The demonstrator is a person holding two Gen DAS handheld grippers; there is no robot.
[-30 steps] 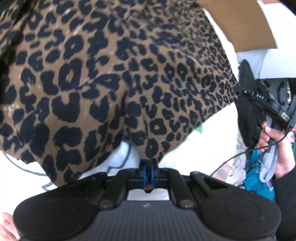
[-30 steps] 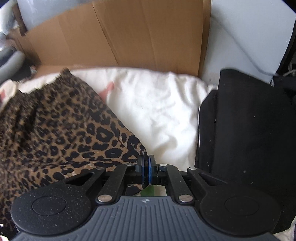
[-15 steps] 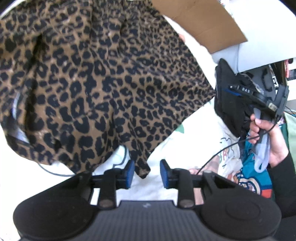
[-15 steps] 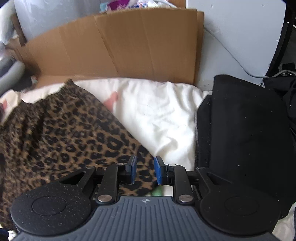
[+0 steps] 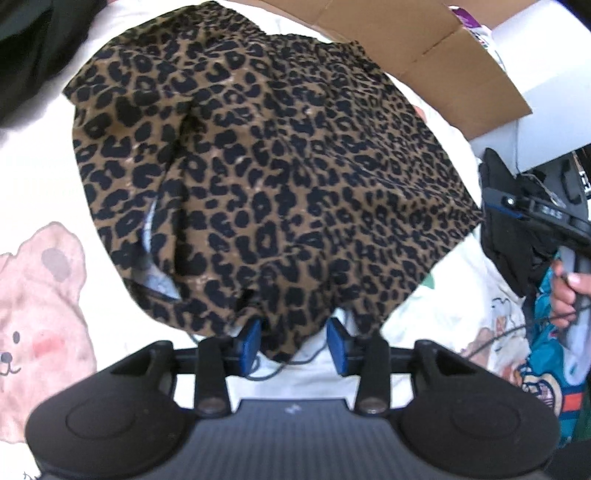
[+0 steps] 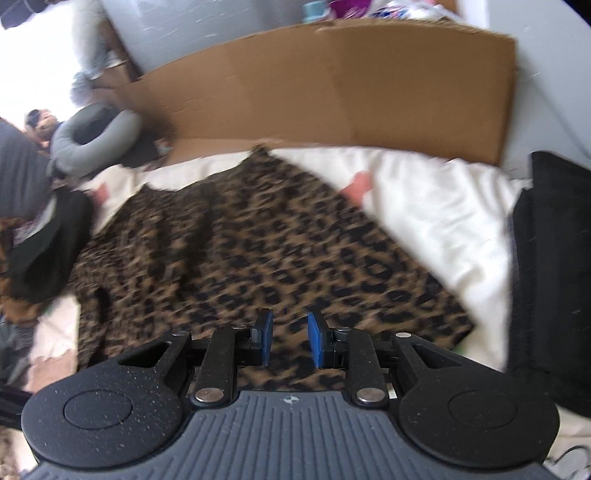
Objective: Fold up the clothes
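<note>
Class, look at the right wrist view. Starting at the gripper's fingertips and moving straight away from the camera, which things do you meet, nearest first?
right gripper → leopard-print garment → white bedding → cardboard sheet → grey wall

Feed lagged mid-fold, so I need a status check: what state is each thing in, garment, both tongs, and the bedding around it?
Leopard-print garment: lying spread on the bedding, rumpled, gripped by neither tongs.
Left tongs: open, garment's near edge between the pads.
Right tongs: open, over the garment.
White bedding: wrinkled, partly covered.
Black garment: lying right of the leopard-print one.
Cardboard: upright behind the bedding.
</note>
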